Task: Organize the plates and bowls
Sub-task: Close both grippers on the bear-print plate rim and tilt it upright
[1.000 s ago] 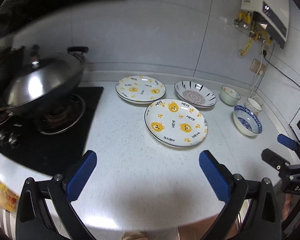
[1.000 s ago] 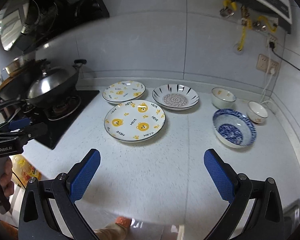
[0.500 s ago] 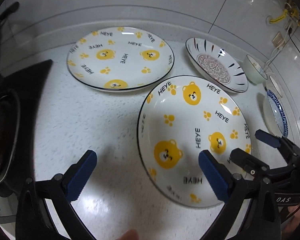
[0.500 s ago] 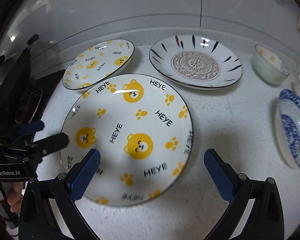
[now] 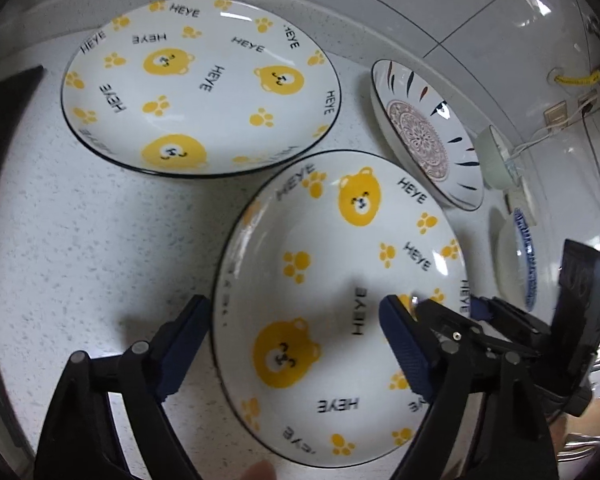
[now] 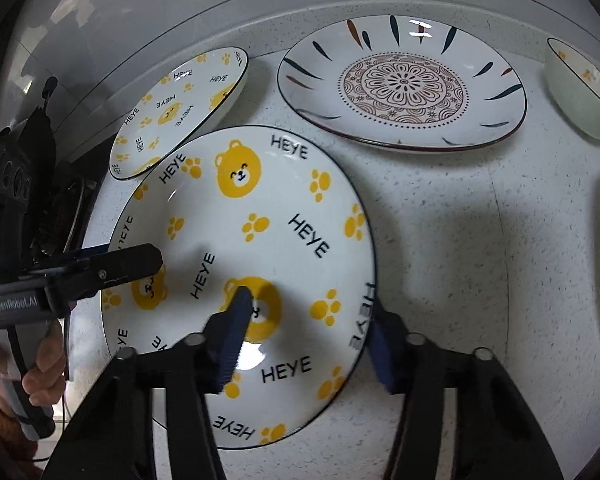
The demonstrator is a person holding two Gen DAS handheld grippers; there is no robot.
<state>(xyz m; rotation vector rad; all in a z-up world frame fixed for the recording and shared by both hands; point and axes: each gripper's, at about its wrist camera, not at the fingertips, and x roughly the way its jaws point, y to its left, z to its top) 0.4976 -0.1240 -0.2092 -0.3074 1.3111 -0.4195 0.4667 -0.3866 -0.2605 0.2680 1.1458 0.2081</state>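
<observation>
Now both closing hand-held grippers, left [image 5: 294,354] at nine o'clock, right [image 6: 304,336] at three, straddle the near plate's [image 6: 284,216] rim unpinched; close evenly, then lift level.

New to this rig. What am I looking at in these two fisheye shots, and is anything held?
There is no robot arm. A person carries a two-finger gripper in each hand, and each has a fisheye camera looking along its blue-padded fingers. One picture is the left gripper view, the other the right gripper view. On the speckled counter lie the near bear plate, the far bear plate, a flower-pattern plate, a pale green bowl and a blue-patterned bowl. Both grippers straddle opposite rims of the near bear plate, jaws closing, one finger inside and one outside. Nothing looks clamped yet.
</observation>
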